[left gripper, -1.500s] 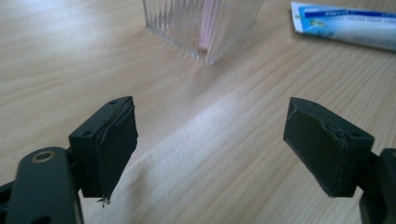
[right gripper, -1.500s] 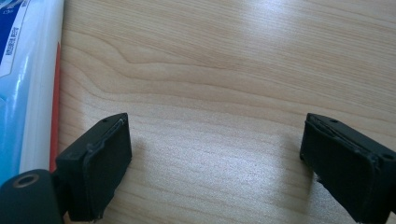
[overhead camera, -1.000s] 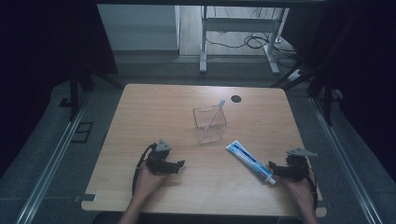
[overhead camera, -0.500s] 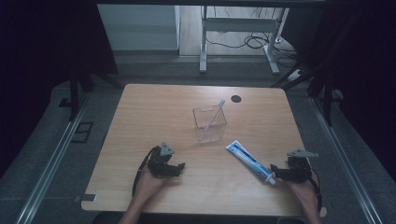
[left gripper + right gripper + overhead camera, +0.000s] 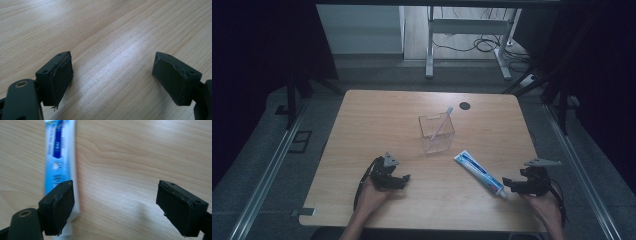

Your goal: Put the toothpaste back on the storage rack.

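A white and blue toothpaste tube [image 5: 479, 173] lies slantwise on the wooden table [image 5: 377, 125], its cap end toward the near right. My right gripper [image 5: 508, 186] hovers just at that cap end with its jaws wide open. In the right gripper view the tube [image 5: 58, 157] runs past the outer side of the left jaw, and bare wood lies between the jaws of the right gripper [image 5: 115, 207]. My left gripper [image 5: 404, 181] rests low at the near left, open, and over bare wood in its own view too [image 5: 112, 77]. A clear square cup [image 5: 437, 135] mid-table holds a toothbrush [image 5: 443, 121].
A small dark disc [image 5: 465, 105] sits near the table's far edge. Metal rails run along the floor on both sides, and desk legs with cables stand beyond the far edge. Bare wood spreads across the left half and between the two hands.
My right gripper has lifted slightly beside the tube's cap end. The left gripper, the cup and the tube have stayed put.
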A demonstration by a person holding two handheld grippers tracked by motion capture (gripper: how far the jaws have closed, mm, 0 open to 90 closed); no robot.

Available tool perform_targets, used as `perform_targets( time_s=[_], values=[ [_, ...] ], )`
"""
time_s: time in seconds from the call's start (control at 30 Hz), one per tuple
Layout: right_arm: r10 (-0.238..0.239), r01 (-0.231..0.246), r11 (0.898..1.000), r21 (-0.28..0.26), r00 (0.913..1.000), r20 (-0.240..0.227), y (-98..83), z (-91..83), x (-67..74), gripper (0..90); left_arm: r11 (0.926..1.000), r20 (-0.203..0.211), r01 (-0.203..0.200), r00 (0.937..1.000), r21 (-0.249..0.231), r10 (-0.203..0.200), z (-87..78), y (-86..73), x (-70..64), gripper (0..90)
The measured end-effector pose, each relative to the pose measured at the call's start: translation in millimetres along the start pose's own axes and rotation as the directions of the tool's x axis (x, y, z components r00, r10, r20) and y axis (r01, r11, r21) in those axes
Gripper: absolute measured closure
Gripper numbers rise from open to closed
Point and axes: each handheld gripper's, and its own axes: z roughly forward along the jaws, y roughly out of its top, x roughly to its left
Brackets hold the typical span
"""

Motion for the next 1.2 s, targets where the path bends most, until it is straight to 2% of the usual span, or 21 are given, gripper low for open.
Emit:
perform_targets(
  time_s=[0.07, 0.2, 0.33, 0.4, 0.53, 0.7, 0.87, 0.97, 1.07, 1.2],
  values=[
    [-0.017, 0.018, 1.000, 0.007, 0.9994, -0.030, 2.9, -0.5, 5.3, 13.4, 1.0000, -0.001, 0.001, 1.0000, 0.000, -0.001, 0.0, -0.1, -0.1, 16.8],
    [-0.054, 0.056, 0.998, 0.027, 0.9968, -0.059, 9.2, 1.4, 18.2, 13.7, 1.0000, -0.003, 0.000, 1.0000, 0.002, 0.000, -0.2, -0.1, -0.1, 16.8],
    [-0.079, 0.085, 0.994, 0.071, 0.9939, -0.076, 15.9, 5.1, 29.4, 18.7, 1.0000, -0.003, 0.000, 1.0000, 0.001, 0.000, -0.2, -0.1, -0.2, 16.8],
    [-0.089, 0.099, 0.991, 0.091, 0.9906, -0.104, 19.4, 7.8, 34.7, 22.6, 1.0000, -0.003, 0.000, 1.0000, 0.001, 0.000, -0.2, -0.1, -0.2, 16.8],
    [-0.104, 0.120, 0.984, 0.131, 0.9865, -0.127, 24.8, 16.0, 42.0, 27.1, 1.0000, -0.003, 0.000, 1.0000, 0.002, 0.000, -0.2, -0.1, -0.1, 16.8],
    [-0.140, 0.162, 0.969, 0.184, 0.9818, -0.129, 30.6, 27.6, 48.7, 31.6, 1.0000, -0.003, 0.002, 1.0000, 0.001, -0.002, -0.2, -0.1, -0.3, 16.8],
    [-0.172, 0.199, 0.949, 0.244, 0.9768, -0.127, 36.5, 39.5, 54.1, 38.7, 1.0000, -0.003, 0.000, 1.0000, 0.002, 0.000, -0.2, -0.1, -0.1, 16.8],
    [-0.183, 0.210, 0.941, 0.266, 0.9753, -0.123, 39.7, 45.5, 56.8, 41.4, 1.0000, -0.003, 0.000, 1.0000, 0.002, 0.000, -0.2, -0.1, -0.1, 16.8],
    [-0.201, 0.227, 0.928, 0.295, 0.9729, -0.114, 43.0, 51.0, 59.7, 42.5, 1.0000, -0.003, 0.000, 1.0000, 0.002, 0.000, -0.3, -0.1, -0.1, 16.8],
    [-0.204, 0.229, 0.918, 0.323, 0.9727, -0.110, 47.2, 56.2, 60.9, 44.0, 1.0000, -0.003, 0.000, 1.0000, 0.002, 0.000, -0.3, -0.1, -0.1, 16.8]
  ],
)
